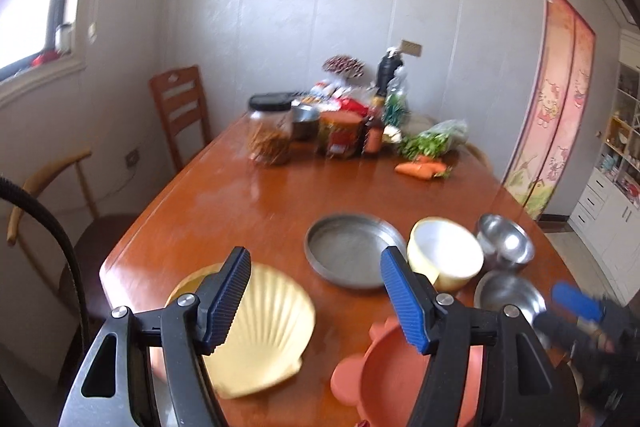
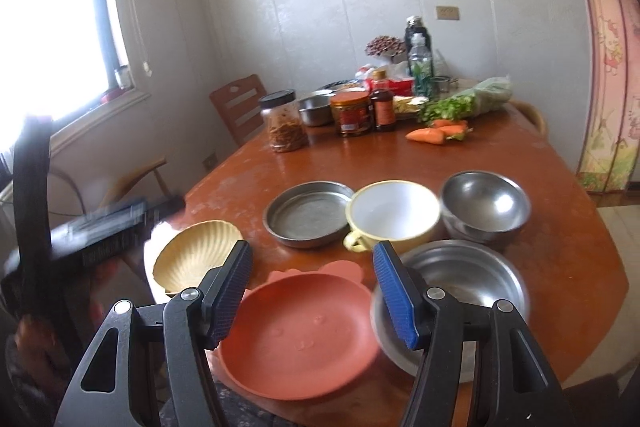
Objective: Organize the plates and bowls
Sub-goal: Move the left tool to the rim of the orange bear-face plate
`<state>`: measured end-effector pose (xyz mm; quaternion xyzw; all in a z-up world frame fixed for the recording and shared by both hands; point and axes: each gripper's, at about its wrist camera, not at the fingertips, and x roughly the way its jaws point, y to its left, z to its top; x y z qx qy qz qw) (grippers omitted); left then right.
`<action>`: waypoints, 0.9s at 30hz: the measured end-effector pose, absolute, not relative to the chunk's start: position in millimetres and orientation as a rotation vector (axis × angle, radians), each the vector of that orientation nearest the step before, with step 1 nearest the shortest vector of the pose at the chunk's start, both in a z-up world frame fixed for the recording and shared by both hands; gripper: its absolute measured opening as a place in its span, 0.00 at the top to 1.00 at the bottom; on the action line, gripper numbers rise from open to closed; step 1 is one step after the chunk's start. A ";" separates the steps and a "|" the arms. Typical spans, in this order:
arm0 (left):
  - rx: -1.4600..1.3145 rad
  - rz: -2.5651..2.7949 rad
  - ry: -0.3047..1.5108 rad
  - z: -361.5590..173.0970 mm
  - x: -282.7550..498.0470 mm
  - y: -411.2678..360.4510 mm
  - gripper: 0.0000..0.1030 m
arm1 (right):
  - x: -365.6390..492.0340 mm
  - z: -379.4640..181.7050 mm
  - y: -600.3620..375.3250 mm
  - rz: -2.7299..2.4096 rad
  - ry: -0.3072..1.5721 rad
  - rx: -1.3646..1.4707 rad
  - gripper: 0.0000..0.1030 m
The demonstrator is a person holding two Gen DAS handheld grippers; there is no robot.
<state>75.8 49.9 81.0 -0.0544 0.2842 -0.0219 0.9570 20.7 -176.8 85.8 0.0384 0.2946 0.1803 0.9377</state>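
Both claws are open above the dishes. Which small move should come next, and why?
Probably lower the right claw onto the near rim of the salmon plate. It is open, empty, and this plate lies directly beneath it, nearest the table edge; nothing is stacked yet.

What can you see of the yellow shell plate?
The shell plate is pale yellow with ribs fanning from a narrow hinge end, glossy like plastic or ceramic. It is empty and sits tilted at the table's near left corner, left of the pink plate, apparently not touching it. Nothing grips it; the left tongs hover open above it.
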 end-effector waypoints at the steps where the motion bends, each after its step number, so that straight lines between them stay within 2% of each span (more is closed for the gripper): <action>1: -0.105 -0.053 0.575 83.9 79.6 46.1 0.35 | 18.0 84.4 -178.9 0.362 0.602 0.073 0.37; 9: -0.071 -0.193 0.561 112.7 116.2 4.3 0.35 | 12.4 75.6 -195.7 0.344 0.640 0.104 0.37; 12: -0.039 -0.172 0.546 117.4 117.3 -7.8 0.35 | 7.9 78.5 -201.1 0.339 0.629 0.116 0.33; 27: -0.038 -0.186 0.702 57.5 70.0 -10.0 0.35 | -15.6 47.0 -196.2 0.371 0.709 0.126 0.32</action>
